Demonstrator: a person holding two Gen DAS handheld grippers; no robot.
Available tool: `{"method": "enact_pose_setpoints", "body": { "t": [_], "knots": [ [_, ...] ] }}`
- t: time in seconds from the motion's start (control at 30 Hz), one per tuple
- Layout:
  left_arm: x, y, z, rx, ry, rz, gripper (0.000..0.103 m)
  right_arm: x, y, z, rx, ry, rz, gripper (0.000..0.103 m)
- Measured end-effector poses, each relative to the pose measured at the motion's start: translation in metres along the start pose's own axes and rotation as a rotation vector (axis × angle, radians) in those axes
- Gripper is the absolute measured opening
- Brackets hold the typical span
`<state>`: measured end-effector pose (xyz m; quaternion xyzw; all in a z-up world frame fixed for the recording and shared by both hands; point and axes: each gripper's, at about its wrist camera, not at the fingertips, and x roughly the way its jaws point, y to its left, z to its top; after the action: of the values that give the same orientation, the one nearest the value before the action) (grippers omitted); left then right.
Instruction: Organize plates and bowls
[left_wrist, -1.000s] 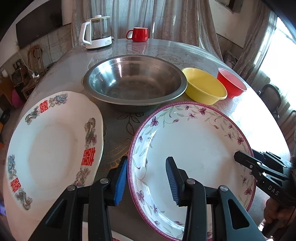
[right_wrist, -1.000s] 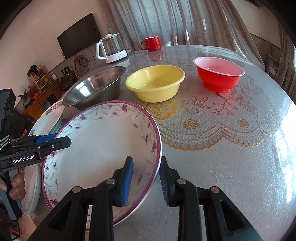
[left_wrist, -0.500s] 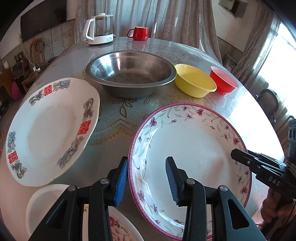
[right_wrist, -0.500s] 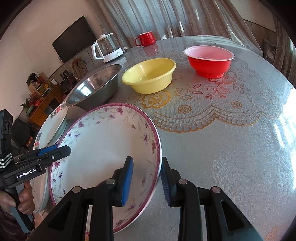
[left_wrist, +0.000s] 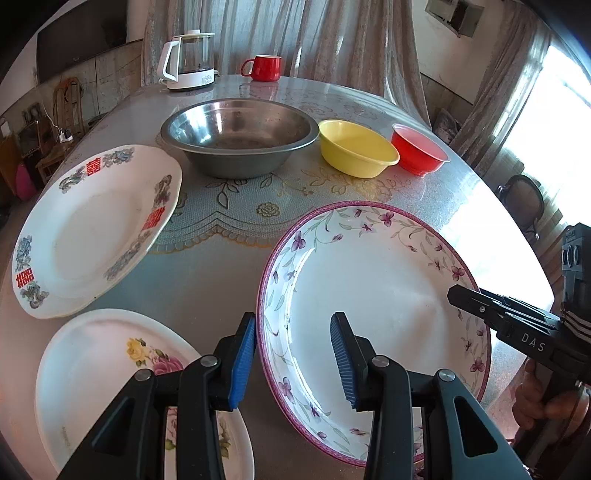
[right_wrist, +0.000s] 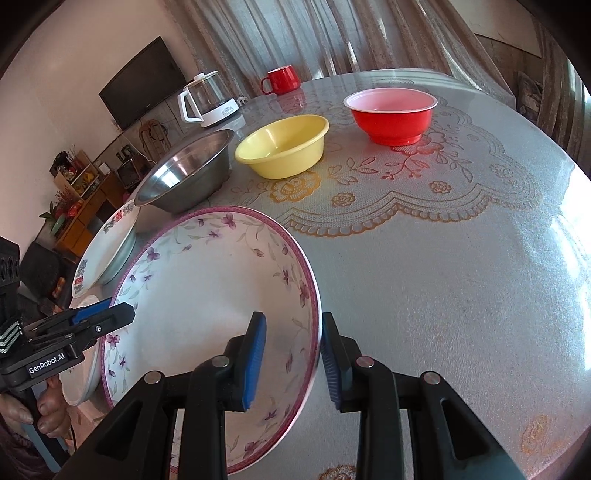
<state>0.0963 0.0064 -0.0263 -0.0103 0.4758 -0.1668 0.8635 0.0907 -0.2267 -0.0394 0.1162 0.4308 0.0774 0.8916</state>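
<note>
A deep white plate with purple flowers and a pink rim (left_wrist: 369, 280) (right_wrist: 207, 288) is carried by both grippers, just above the table. My left gripper (left_wrist: 293, 362) is shut on its left rim, one blue pad outside the wall and one inside. My right gripper (right_wrist: 291, 358) is shut on the opposite rim in the same way. Each gripper's black tip shows in the other's view: the right gripper (left_wrist: 454, 293), the left gripper (right_wrist: 122, 314). A white plate with red characters (left_wrist: 92, 229) lies to the left. A rose-patterned plate (left_wrist: 110, 376) lies under my left gripper.
Further back stand a steel bowl (left_wrist: 240, 140), a yellow bowl (left_wrist: 354, 151) and a red bowl (left_wrist: 417, 155) in a row. A glass kettle (left_wrist: 188, 59) and a red mug (left_wrist: 264, 68) stand at the far edge. The lace-patterned tabletop (right_wrist: 443, 258) spreads to the right.
Both grippers have drawn back toward the near edge with the flowered plate between them. The bowls look farther away, and the rose-patterned plate has come into view at lower left.
</note>
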Motion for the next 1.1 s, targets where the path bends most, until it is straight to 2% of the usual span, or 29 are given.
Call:
{"method": "enact_pose_setpoints", "body": {
  "t": [0.2,0.43,0.57,0.77,0.97,1.1],
  "knots": [
    [-0.004,0.002,-0.008,-0.033,-0.011,0.002,0.041,0.0,0.004,-0.003,-0.029,0.001,-0.02,0.03],
    [-0.005,-0.002,-0.013,-0.014,-0.032,0.032,0.04,0.002,0.011,-0.006,-0.087,-0.002,-0.062,0.03],
    [-0.007,0.001,-0.015,-0.04,-0.046,0.014,0.04,0.002,0.014,-0.008,-0.108,-0.004,-0.086,0.032],
    [-0.012,0.005,-0.016,-0.069,-0.066,-0.003,0.041,0.001,0.013,-0.007,-0.099,0.006,-0.078,0.034],
    [-0.022,0.013,-0.017,-0.095,-0.112,0.017,0.041,-0.008,0.015,-0.005,-0.094,-0.032,-0.106,0.034],
    [-0.027,0.02,-0.017,-0.112,-0.129,0.017,0.041,-0.018,0.023,-0.002,-0.119,-0.097,-0.15,0.034]
  ]
}}
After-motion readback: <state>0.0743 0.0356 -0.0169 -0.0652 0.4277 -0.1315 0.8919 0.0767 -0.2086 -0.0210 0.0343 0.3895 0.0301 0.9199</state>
